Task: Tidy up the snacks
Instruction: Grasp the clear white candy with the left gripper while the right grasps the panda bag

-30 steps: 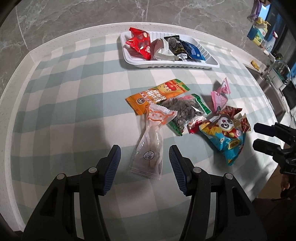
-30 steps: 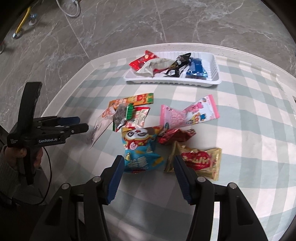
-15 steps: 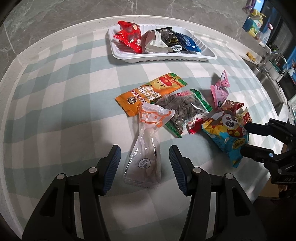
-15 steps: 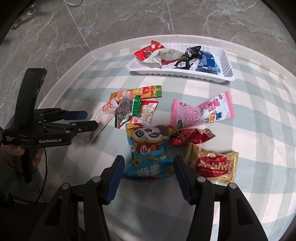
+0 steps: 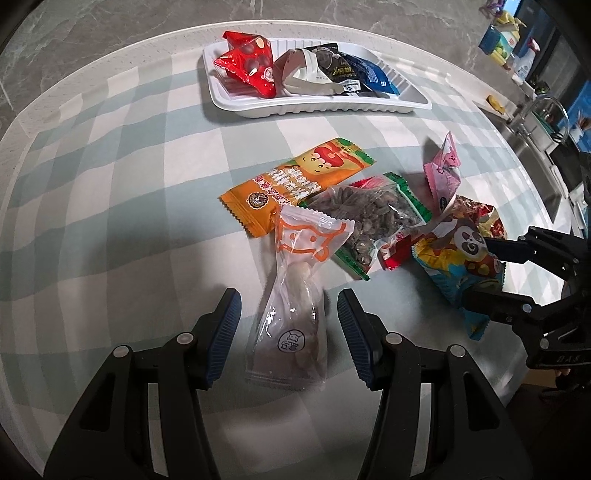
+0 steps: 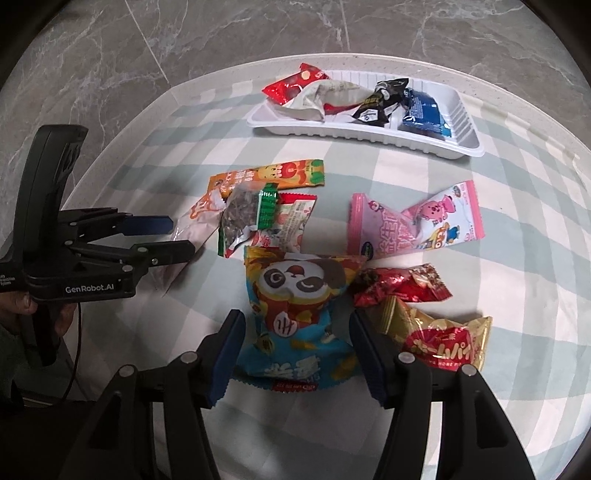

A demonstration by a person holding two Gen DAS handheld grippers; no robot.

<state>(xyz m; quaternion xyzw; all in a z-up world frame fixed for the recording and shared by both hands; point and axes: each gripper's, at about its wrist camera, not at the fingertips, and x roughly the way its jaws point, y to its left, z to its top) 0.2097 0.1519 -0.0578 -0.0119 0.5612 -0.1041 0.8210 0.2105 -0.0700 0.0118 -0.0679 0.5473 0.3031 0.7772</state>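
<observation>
Left wrist view: round table point(image 5: 110, 177) under pale green-and-white check cloth, grey marble floor point(image 5: 92, 33) beyond. Left gripper point(image 5: 288, 332) open astride clear pouch point(image 5: 291, 325), untouched. Right gripper point(image 6: 297, 350) opening around panda bag point(image 6: 295, 314). White tray point(image 6: 461, 147) at far edge.

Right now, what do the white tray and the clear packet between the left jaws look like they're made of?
White tray: probably thin moulded plastic or foam, matte, with ribbed walls and a rolled rim. Clear packet: thin glossy plastic film, see-through with glare, crimped zigzag ends and an orange printed top.
</observation>
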